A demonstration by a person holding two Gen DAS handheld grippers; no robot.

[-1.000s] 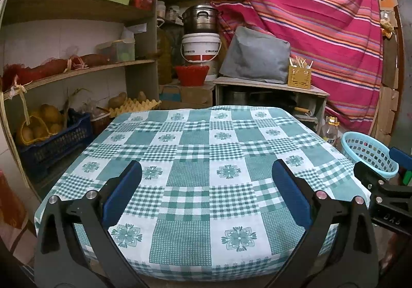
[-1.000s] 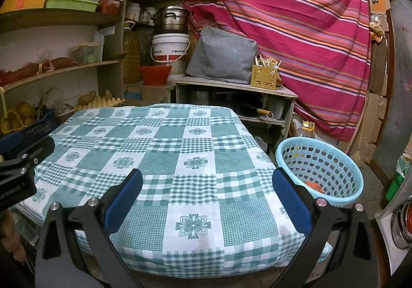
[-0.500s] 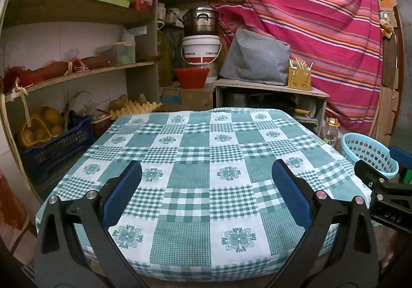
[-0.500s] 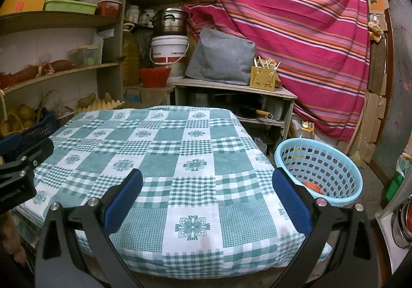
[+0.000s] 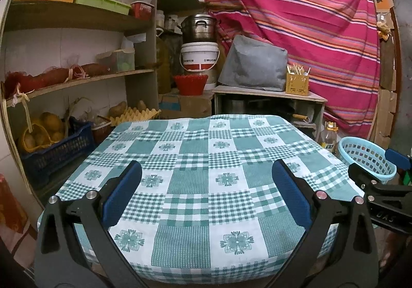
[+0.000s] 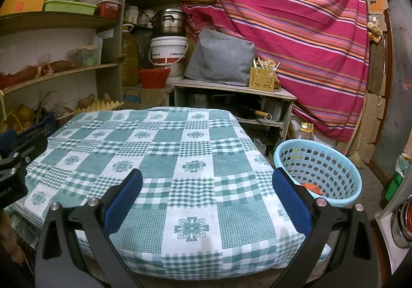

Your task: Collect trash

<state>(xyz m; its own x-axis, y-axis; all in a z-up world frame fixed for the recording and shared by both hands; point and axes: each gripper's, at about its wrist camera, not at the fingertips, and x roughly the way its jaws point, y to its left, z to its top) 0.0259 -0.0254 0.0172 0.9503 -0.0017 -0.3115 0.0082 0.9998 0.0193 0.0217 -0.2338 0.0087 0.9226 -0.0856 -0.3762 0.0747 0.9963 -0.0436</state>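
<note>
Trash point(image 6: 312, 188) lies in the basket point(image 6: 345, 200) just beyond the right gripper's point(image 6: 207, 200) wide-open, empty fingers point(image 6: 292, 204).

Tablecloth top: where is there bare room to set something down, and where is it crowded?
The whole checked tablecloth shows bare from the left tool and right tool to its far edge by the wooden cabinet. The shelves at left are crowded. The blue basket already holds an orange scrap.

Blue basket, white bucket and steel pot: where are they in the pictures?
Blue basket point(image 6: 332, 159): right wrist view, inner back wall.
White bucket point(image 6: 168, 50): right wrist view, front side.
Steel pot point(image 5: 198, 29): left wrist view, side wall.
</note>
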